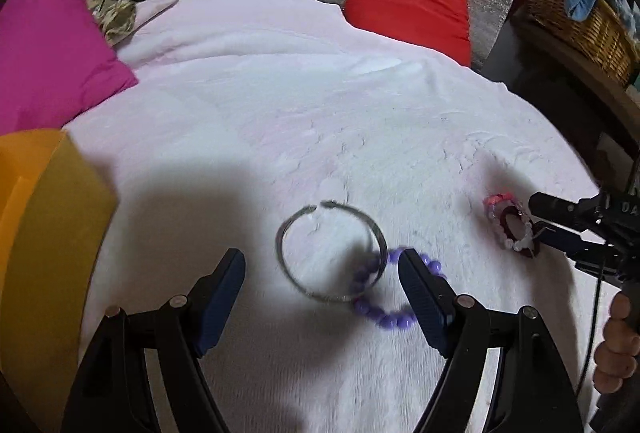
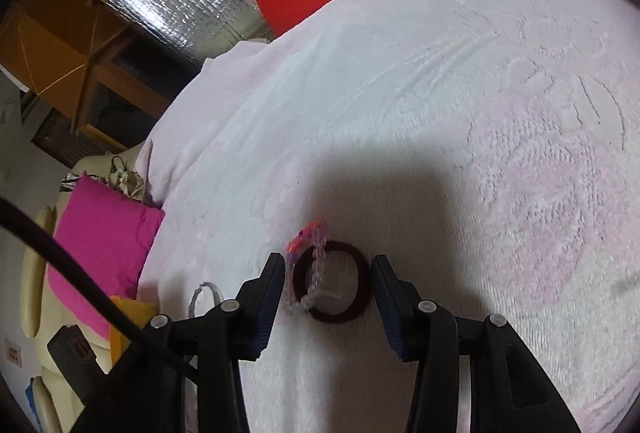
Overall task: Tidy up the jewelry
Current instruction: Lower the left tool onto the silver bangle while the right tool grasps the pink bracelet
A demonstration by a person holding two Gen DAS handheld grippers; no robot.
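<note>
A: Two grippers, both w/ jaws apart, nothing held. Left gripper [image 1: 322, 267] stands wide: the silver bangle [image 1: 332, 253] lies between its fingertips, purple bead bracelet [image 1: 384, 293] tucked under the bangle's rim, right beside one fingertip.

B: And the right?

A: Right gripper [image 2: 324, 277] is about half open, straddling the dark hair tie [image 2: 334, 281]. A clear bead bracelet [image 2: 314, 273] w/ pink-orange bits lies across the tie on the left-finger side. Pads not pressing yet, afaict.

B: Where's all this sitting?

A: On the white blanket [image 1: 280, 113] over the bed, toward its near edge. Yellow box [image 1: 44, 233] at the left edge, prob. the drop spot, can't be sure.

B: Tips for the grab?

A: Left: sink till pads bracket the bangle rim only, or the purple beads drag along. Right: close slowly, centred, taking tie + beads together; plush pile may snag.
</note>
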